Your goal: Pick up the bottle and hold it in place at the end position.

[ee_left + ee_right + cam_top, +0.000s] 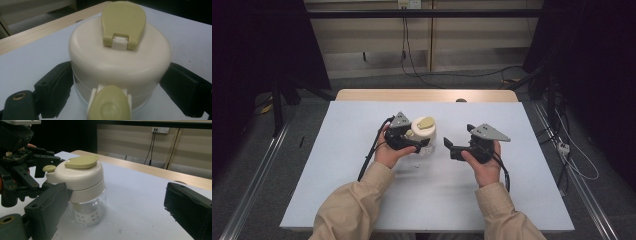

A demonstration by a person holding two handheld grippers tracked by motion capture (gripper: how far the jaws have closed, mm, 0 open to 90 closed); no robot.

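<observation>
Cream-lidded jar (423, 131) stands upright on the bench (337, 165), gripped at lid height by the left claw (412, 141), jaws against both sides of the lid (120, 52). Risk as I judge it: the rounded plastic could slip in the pads, or squeezing and pulling high up could tip the clear base (88, 213) or pop the olive flap (123, 23). That hand (388, 152) sits left of the jar, wrist level. Right of the jar, well apart, the right claw (458, 142) hangs wide and empty, pointing at it.
</observation>
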